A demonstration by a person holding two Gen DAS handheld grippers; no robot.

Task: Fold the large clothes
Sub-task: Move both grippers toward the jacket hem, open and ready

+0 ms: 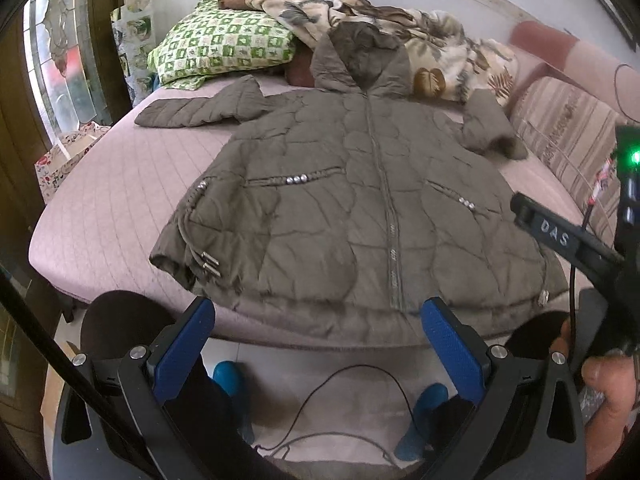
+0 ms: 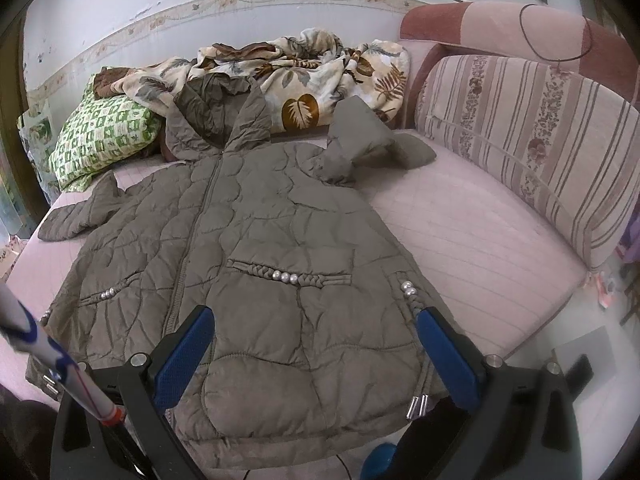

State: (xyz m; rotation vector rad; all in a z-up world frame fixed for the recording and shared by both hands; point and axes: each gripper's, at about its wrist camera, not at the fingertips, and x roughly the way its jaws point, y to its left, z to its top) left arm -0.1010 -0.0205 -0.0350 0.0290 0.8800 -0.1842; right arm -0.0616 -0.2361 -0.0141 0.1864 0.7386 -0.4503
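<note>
Coat (image 1: 360,208) spread front-up across the bed (image 1: 108,208), zip closed down the middle, hood (image 1: 360,60) pointing at the far wall and propped against the heap of bedding. Hem hanging just over the near edge of the bed. Left sleeve (image 1: 200,110) stretched flat out to the side; right sleeve (image 2: 372,148) bent and crumpled back near the shoulder. Bead trims glinting on both pockets (image 2: 286,277), drawstring ends (image 1: 210,264) lying at the left hem corner, another pair (image 2: 418,404) at the right.

Left claw (image 1: 318,340) wide open, holding nothing — hovering just short of the hem, over the bed's edge, blue pads (image 1: 186,352) well apart. Below it, floor, a thin black cable (image 1: 352,376) and blue slippers (image 1: 424,420).

Right claw (image 2: 316,344) also spread wide and empty, poised above the lower right front of the coat, right pad (image 2: 448,356) close to the side seam. From the left wrist view, the same claw (image 1: 560,236) seen side-on at the right edge, with a hand (image 1: 600,380) gripping the handle.

Beyond the coat: green checked pillow (image 1: 224,46) at the far left, leaf-print blanket (image 2: 320,76) bunched along the wall, striped cushion (image 2: 540,152) standing along the right side of the bed. Bare pink mattress between coat and cushion.
</note>
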